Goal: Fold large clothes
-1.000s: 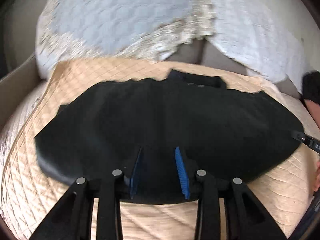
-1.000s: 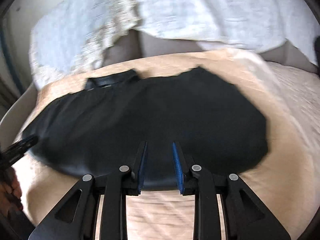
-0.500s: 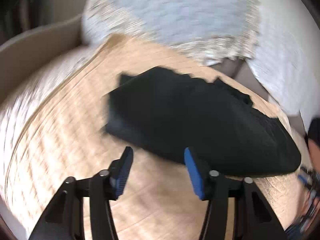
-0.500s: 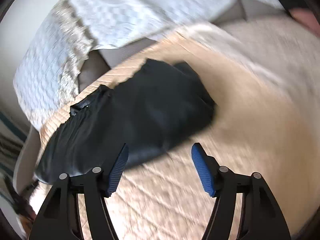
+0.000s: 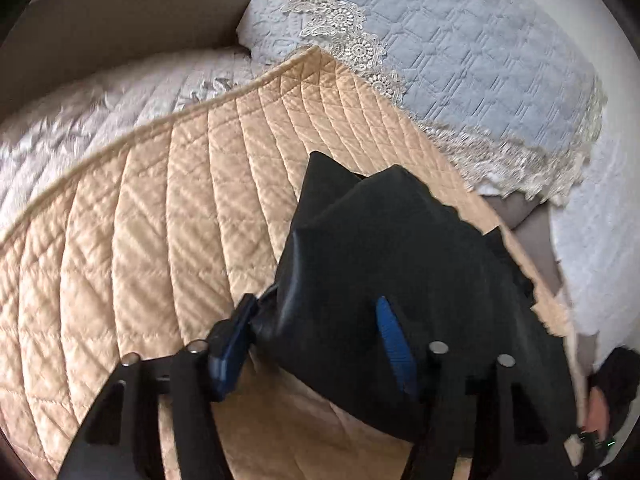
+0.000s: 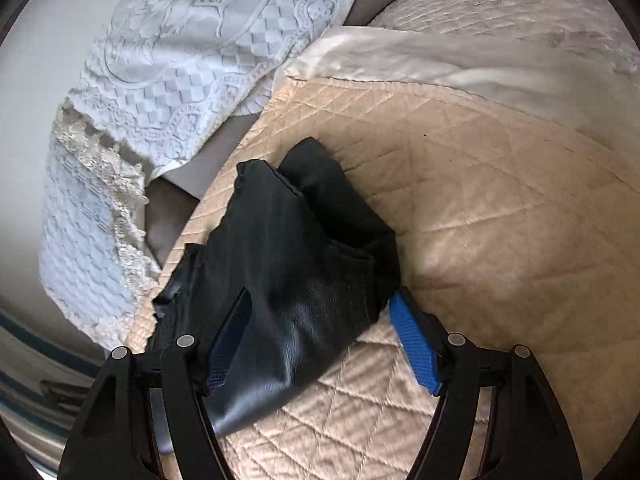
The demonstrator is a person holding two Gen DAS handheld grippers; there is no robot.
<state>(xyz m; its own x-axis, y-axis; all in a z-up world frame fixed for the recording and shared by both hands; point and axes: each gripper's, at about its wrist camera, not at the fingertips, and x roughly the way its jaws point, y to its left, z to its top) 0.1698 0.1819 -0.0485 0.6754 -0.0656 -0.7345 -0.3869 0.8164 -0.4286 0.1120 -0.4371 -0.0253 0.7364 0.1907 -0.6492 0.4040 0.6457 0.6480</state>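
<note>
While spread, both claws straddle glossy black garment [image 5: 400, 264], quilted satin bedspread [image 5: 160, 220].

Left wrist view: you look forward along the left gripper [image 5: 316, 336], close over the black garment [image 5: 400, 264], toward the blue pillow [image 5: 460, 60]. Right wrist view: same closeness, along the right gripper [image 6: 324, 340]. Shared: garment, tan quilt [image 5: 160, 220].
</note>
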